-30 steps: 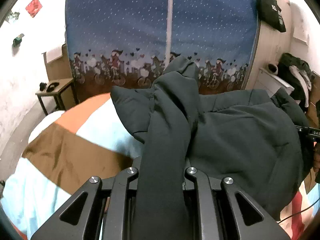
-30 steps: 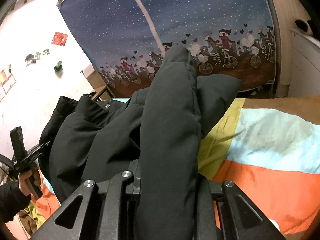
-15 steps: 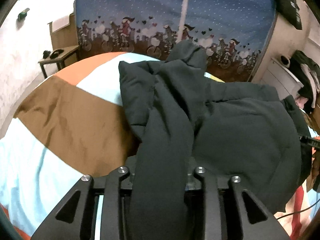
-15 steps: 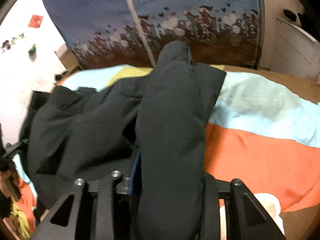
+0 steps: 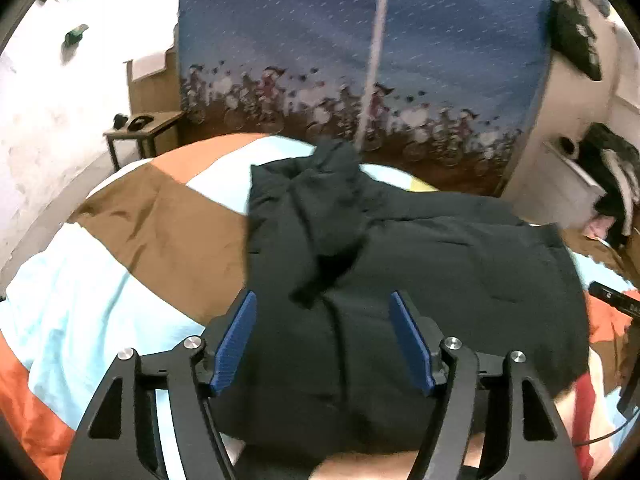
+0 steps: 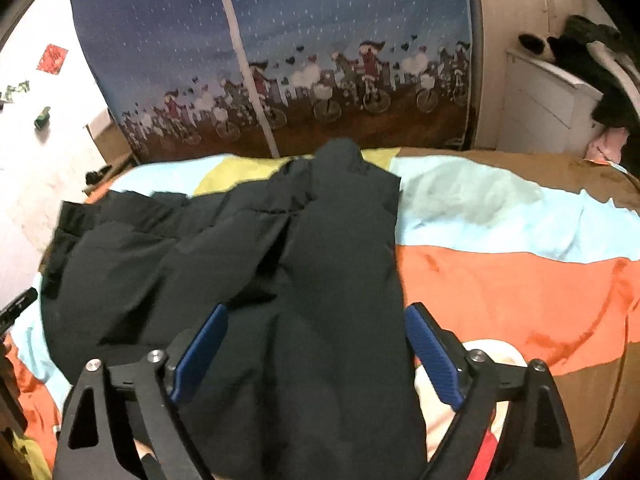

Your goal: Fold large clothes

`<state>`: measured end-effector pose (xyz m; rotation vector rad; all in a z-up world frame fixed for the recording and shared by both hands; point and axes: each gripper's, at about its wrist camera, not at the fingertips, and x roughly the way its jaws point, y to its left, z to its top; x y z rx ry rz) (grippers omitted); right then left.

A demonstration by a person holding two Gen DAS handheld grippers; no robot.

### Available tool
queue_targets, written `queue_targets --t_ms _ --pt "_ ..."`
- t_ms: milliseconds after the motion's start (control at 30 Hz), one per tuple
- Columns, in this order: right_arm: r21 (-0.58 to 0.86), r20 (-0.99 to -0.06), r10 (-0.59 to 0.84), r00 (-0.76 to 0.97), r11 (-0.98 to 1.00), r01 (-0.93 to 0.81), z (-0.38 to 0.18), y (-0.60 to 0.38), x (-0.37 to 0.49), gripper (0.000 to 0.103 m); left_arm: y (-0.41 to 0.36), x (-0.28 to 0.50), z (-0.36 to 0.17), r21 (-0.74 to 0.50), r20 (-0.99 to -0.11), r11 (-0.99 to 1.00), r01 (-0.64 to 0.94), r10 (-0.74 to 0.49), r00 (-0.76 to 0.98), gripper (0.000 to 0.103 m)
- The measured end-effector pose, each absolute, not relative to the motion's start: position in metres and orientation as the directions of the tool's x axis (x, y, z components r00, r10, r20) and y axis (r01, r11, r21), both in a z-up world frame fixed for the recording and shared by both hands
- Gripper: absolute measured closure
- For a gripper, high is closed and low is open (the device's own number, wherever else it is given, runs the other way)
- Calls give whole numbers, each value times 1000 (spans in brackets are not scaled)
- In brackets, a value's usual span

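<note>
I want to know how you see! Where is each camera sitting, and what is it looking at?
Left wrist: sits on the left tongs, open, looking along them over the black coat on the striped bedcover.
Right wrist: sits on the right tongs, open, over the same black coat.
Shared: coat, bedcover, bicycle curtain.

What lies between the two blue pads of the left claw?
Dark jacket fabric lies between the open left claw pads, ungripped, in the left wrist view.

Both wrist views closely overlook the jacket.
</note>
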<state>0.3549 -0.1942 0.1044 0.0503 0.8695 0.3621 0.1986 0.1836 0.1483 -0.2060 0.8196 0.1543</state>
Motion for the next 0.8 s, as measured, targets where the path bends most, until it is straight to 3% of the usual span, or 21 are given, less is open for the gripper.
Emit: queue_targets --t_ms 133,200,800 --pt "168 -679 328 657 940 -296 127 -193 326 1 158 185 169 -131 -699 977 -165 27 715 20" --pt "158 -655 326 681 941 -299 136 -190 313 0 145 177 180 -135 -673 980 -148 19 739 17" --pt "133 -464 398 792 915 -382 187 -168 209 0 93 130 229 -79 -577 993 -86 24 817 13"
